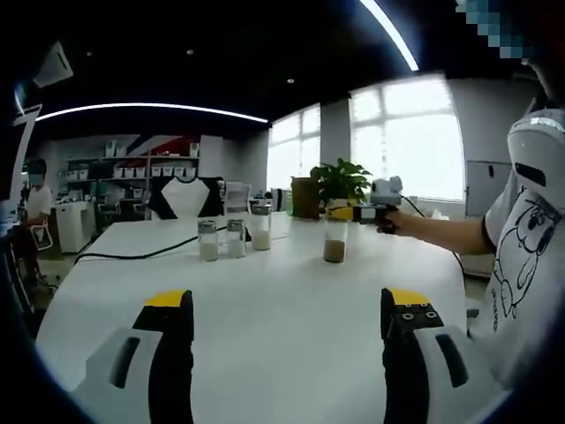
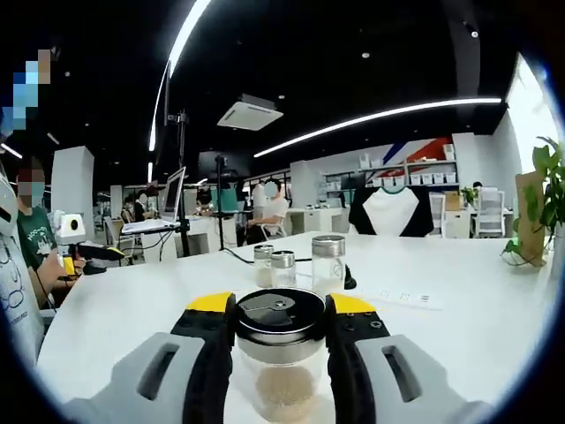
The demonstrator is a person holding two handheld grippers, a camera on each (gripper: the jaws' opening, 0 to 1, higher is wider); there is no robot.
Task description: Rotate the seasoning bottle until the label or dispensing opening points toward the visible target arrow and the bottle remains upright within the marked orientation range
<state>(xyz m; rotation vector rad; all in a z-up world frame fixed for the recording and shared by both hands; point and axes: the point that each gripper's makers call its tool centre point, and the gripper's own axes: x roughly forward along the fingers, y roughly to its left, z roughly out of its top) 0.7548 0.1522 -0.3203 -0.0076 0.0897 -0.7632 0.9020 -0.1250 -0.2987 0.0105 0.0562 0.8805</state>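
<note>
Here, in the left gripper view, the left gripper [image 1: 287,309] hangs low over the white table [image 1: 265,327] with its yellow-tipped jaws wide apart and nothing between them. Farther across the tabletop stands the seasoning bottle [image 1: 335,238], upright, a brown fill in its lower part. The right gripper [image 1: 346,212] comes in from the right at lid height, carried by a person's outstretched arm; from this side I cannot tell how tightly it closes. To the left of that bottle, well apart from it, a cluster of three other shakers [image 1: 233,238] stands together, and a potted plant [image 1: 340,181] sits behind.

In the right gripper view, the seasoning bottle [image 2: 279,353] sits right between the right gripper's [image 2: 279,329] jaws, which press against the clear wall just under the dark lid [image 2: 277,314]. The lid's top shows a flap-like dispensing opening. The three shakers [image 2: 296,265] stand beyond it, and the left gripper [image 2: 84,252] shows far off at the left edge. I see no target arrow in either view.

The bottle looks like clear glass or hard plastic: stiff, smooth, likely slippery, and light since it is only part full. Holding high, under the lid, gives good control of the twist, though a tall, narrow bottle could tip if the grip leans.
</note>
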